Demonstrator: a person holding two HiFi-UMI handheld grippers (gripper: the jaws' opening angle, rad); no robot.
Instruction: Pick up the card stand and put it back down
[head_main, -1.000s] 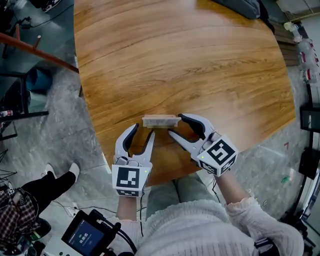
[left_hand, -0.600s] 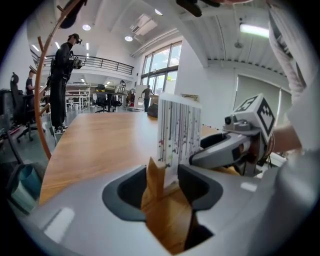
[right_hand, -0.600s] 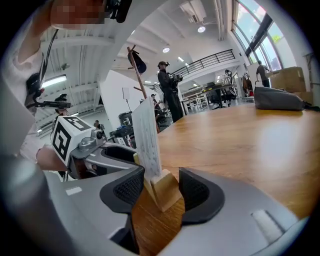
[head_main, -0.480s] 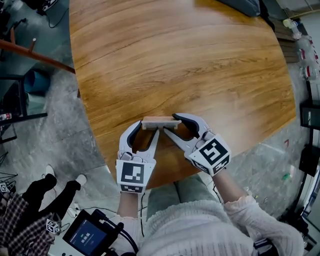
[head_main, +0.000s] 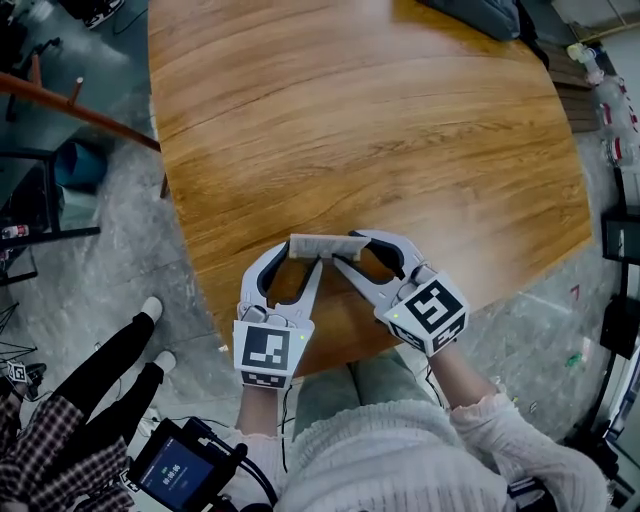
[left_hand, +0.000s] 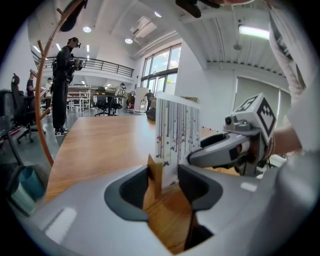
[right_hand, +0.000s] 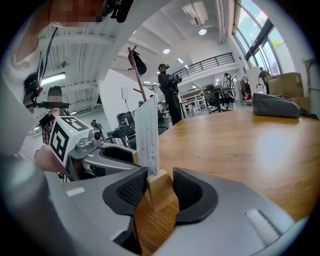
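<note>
Head view looks steeply down; 2 gripper views face card stand (head_main: 322, 245).

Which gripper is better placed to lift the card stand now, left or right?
Right, probably. The right gripper is closing its jaws around the wooden base of the card stand. The left gripper holds its jaws wide, with only the stand's end between them.

left gripper (head_main: 300, 257): jaws wide apart, card stand (head_main: 322, 245) end between them
right gripper (head_main: 352, 250): jaws closing, other end between them
</note>
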